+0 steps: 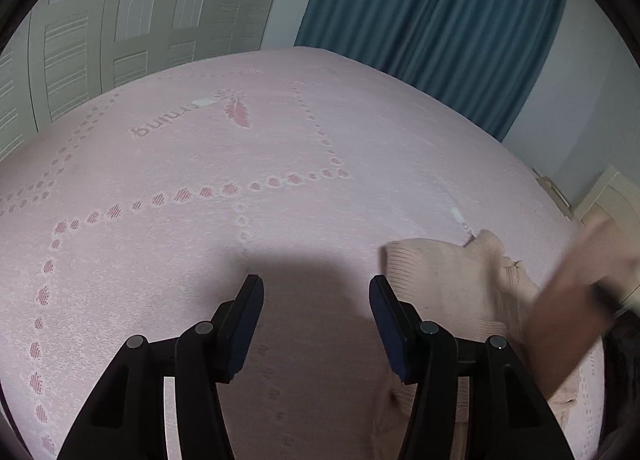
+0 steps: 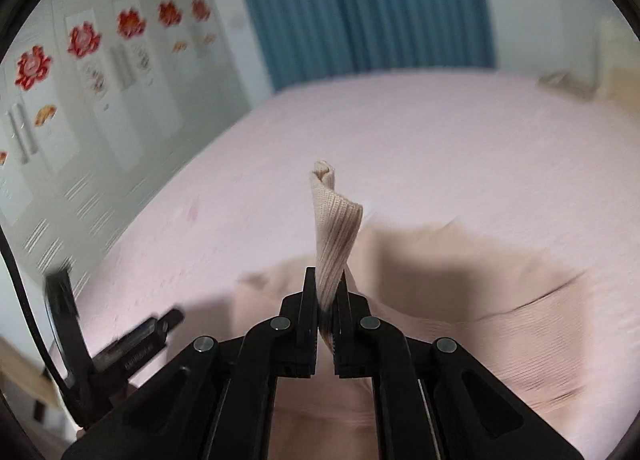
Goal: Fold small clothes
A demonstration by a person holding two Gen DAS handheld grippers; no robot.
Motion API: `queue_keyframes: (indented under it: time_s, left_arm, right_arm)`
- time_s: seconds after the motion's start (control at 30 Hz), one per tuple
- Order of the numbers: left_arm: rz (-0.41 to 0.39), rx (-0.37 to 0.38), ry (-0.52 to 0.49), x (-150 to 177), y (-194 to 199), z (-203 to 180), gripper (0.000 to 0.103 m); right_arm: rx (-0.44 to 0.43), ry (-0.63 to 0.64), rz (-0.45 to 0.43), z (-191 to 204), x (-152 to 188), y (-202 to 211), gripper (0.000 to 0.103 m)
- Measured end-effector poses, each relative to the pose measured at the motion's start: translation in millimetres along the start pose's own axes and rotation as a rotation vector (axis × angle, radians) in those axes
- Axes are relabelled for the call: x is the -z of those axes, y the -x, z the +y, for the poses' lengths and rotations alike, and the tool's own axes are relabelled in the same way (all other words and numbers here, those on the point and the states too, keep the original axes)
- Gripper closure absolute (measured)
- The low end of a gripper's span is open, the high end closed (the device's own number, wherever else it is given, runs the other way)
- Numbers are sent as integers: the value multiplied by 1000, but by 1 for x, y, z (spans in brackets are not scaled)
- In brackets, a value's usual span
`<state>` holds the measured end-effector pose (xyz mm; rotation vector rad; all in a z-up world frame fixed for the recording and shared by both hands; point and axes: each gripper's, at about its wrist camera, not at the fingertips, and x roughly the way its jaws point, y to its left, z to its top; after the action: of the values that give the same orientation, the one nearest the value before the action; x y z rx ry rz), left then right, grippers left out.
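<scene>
While the left wrist view looks down across the pink bedspread (image 1: 280,147), the left gripper (image 1: 316,292) hangs over it with jaws apart and nothing between them, only shadowed cover below. Cream ribbed knit garment (image 1: 448,284) lies on the bed just right of the right-hand finger, partly behind it. A blurred forearm (image 1: 576,300) crosses over the garment at the frame's right edge. Teal curtain (image 1: 432,19) and pale wardrobe doors (image 1: 120,27) stand beyond the bed. Right wrist view: right gripper (image 2: 325,292) clenched on a ribbed edge of the garment (image 2: 334,232), a twisted strip standing up past the fingertips; the rest of the knit spreads on the bedspread below and right, blurred. Left gripper visible lower left, blurred, state unreadable from this view
</scene>
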<state>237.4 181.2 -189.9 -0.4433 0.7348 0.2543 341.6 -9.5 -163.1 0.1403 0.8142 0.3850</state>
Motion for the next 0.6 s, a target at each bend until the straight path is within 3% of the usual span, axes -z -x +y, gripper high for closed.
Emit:
queue_keyframes:
  time_s: [0.1, 0.17, 0.23, 0.37, 0.43, 0.6]
  left_arm:
    - [9, 20, 18, -2, -1, 7, 50]
    - [28, 58, 33, -1, -2, 7, 50]
    - [45, 107, 36, 1, -2, 1, 50]
    - [63, 181, -2, 7, -5, -20, 50]
    - [93, 233, -21, 12, -7, -32, 50]
    - [153, 252, -89, 28, -18, -61, 52]
  right_arm:
    - [-66, -36, 94, 2, 23, -38, 95]
    - [-124, -38, 140, -2, 29, -49, 78]
    - [-106, 4, 116, -10, 33, -35, 74]
    - [42, 12, 6, -49, 37, 13, 59]
    - [120, -14, -31, -74, 45, 35, 57]
    - [370, -56, -1, -136, 63, 60, 57]
